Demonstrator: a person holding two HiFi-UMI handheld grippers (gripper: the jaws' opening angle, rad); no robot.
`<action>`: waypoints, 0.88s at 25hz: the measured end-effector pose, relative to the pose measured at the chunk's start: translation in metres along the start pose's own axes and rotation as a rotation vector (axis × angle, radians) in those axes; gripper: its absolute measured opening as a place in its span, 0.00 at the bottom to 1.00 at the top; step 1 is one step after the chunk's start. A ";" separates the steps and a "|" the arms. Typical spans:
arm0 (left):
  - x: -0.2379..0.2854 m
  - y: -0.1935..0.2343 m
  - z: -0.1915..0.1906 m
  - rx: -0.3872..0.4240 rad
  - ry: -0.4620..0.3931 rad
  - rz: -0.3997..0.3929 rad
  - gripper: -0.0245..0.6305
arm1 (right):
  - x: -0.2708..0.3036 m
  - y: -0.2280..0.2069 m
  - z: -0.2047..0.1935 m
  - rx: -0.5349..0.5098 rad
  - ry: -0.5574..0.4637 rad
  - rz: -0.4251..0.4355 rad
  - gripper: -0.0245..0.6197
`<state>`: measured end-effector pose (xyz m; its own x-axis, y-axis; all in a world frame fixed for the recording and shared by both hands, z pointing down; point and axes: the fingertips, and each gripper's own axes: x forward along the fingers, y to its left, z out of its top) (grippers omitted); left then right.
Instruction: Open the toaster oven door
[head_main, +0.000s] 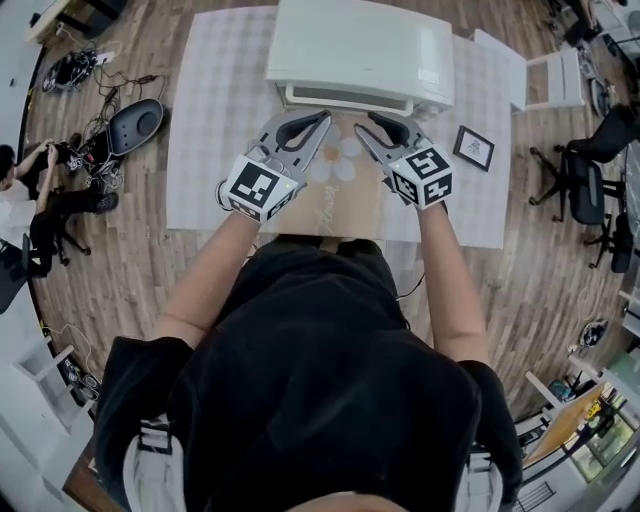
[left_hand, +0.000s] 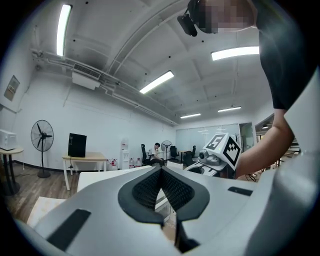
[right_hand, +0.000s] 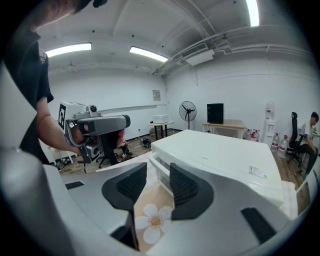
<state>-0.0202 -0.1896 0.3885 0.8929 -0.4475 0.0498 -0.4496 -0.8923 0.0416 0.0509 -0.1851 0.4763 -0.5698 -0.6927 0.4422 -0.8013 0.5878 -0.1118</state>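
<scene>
Two tongs are held side by side low over the worktop, one in each hand. The left tongs are clenched, pads pressed together with nothing between them. The right tongs are released, and through their gap only the one tan mat with a daisy printed on it shows. The two pairs of tips point inward and slightly toward each other, close together but apart. Just beyond them stands the single white toaster oven, front face toward the person and door closed. Both tongs are near that front, touching nothing on it, the right tips angled down at its lower edge. To the right lies one small framed picture – farther off, two office chairs on the wooden floor.
</scene>
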 end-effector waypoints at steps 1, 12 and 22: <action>0.003 0.003 -0.002 -0.004 0.002 -0.003 0.06 | 0.006 -0.005 -0.003 -0.014 0.029 0.001 0.29; 0.027 0.013 -0.019 -0.015 0.030 0.033 0.06 | 0.044 -0.042 -0.034 -0.260 0.327 0.065 0.32; 0.032 0.024 -0.027 -0.027 0.037 0.053 0.06 | 0.064 -0.049 -0.067 -0.489 0.593 0.151 0.30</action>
<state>-0.0032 -0.2241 0.4181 0.8663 -0.4916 0.0891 -0.4975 -0.8650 0.0644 0.0664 -0.2303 0.5701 -0.3627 -0.3326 0.8706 -0.4728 0.8707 0.1356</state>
